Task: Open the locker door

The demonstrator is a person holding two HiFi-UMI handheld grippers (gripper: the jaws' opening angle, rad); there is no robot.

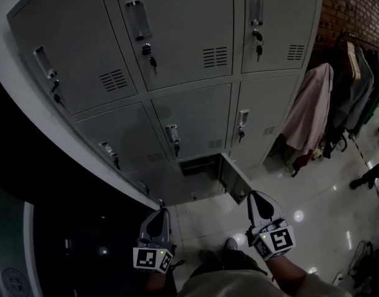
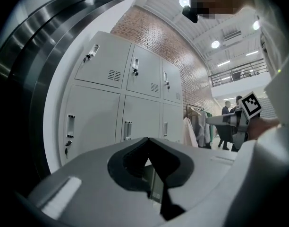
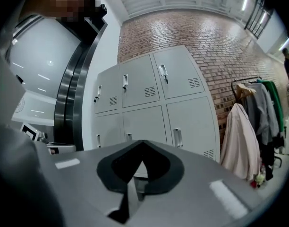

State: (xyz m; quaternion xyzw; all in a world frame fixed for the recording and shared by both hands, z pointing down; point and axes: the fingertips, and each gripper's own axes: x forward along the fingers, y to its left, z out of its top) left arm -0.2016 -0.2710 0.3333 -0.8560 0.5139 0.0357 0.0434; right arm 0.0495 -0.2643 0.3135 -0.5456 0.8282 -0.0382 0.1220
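Observation:
A grey locker bank [image 1: 189, 116] fills the upper part of the head view, with keys hanging in its locks. In the bottom row, one small door [image 1: 234, 177] stands swung out, showing a dark compartment [image 1: 199, 169]. My left gripper [image 1: 157, 214] and right gripper [image 1: 257, 198] hang low over the floor, in front of the lockers and apart from them. The right one is nearest the open door's edge. Both are shut with nothing between their fingers. The left gripper [image 2: 148, 139] and right gripper [image 3: 143, 142] views show the lockers [image 2: 121, 98] [image 3: 154, 108] beyond the closed tips.
A clothes rack with a pink coat [image 1: 310, 113] and darker garments stands to the right of the lockers, against a brick wall [image 1: 357, 8]. A dark curved wall [image 1: 28, 184] runs along the left. My shoes [image 1: 230, 246] are on the glossy floor. People [image 2: 227, 110] stand farther off.

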